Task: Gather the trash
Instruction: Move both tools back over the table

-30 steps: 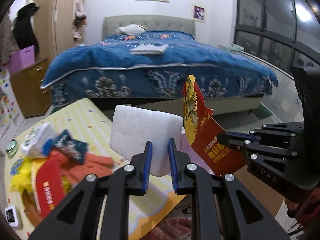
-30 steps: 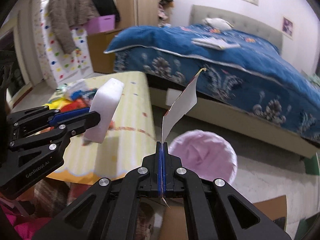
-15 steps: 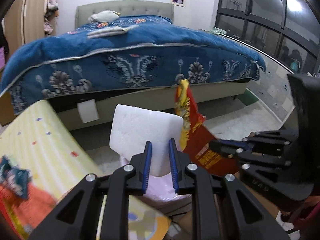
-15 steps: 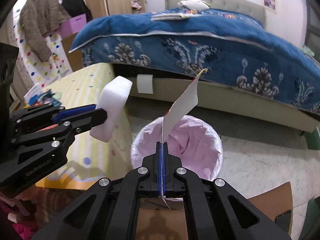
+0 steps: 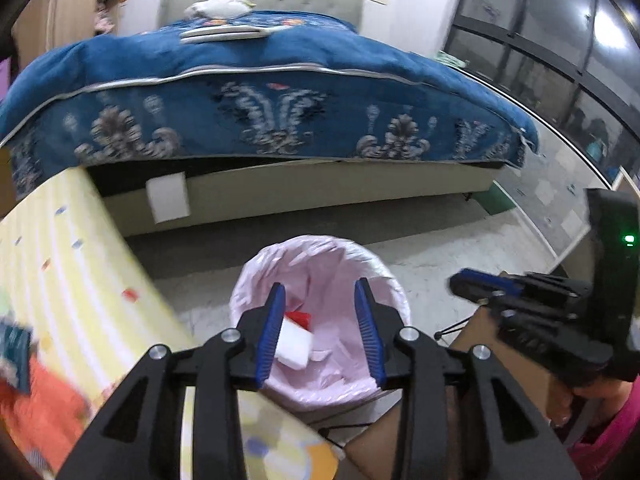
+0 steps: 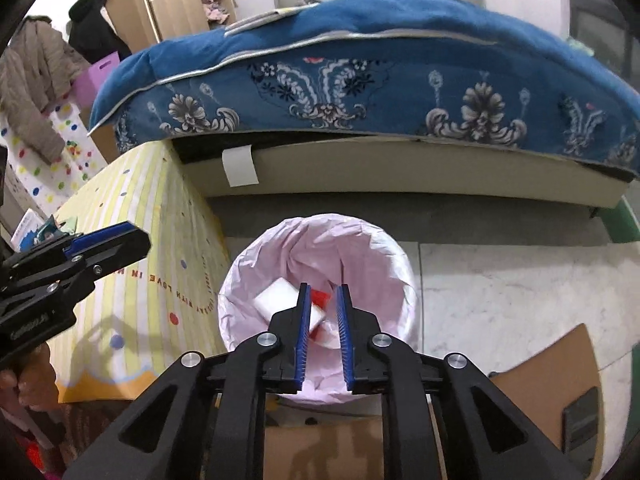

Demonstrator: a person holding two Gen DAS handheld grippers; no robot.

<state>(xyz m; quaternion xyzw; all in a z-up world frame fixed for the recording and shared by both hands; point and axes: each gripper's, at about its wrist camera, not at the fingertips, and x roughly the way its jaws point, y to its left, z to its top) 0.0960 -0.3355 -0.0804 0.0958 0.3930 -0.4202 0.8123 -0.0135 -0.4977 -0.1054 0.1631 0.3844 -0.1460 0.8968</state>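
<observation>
- Both grippers, left gripper (image 5: pixel 320 294) and right gripper (image 6: pixel 322 294), have just been opening; nothing sits between their jaws.
- White foam block (image 5: pixel 294 346) and red wrapper (image 6: pixel 320 298) lie inside the pink-lined bin (image 6: pixel 384 248).

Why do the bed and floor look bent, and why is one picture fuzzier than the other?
Both wrist views use fisheye lenses, so the blue patterned bedspread and the bed frame curve, with dark rounded corners. The left wrist view is smeared by motion, most on the yellow striped table cover. The right wrist view is sharper, with shadows on the cover and the pink-lined round bin evenly lit.
</observation>
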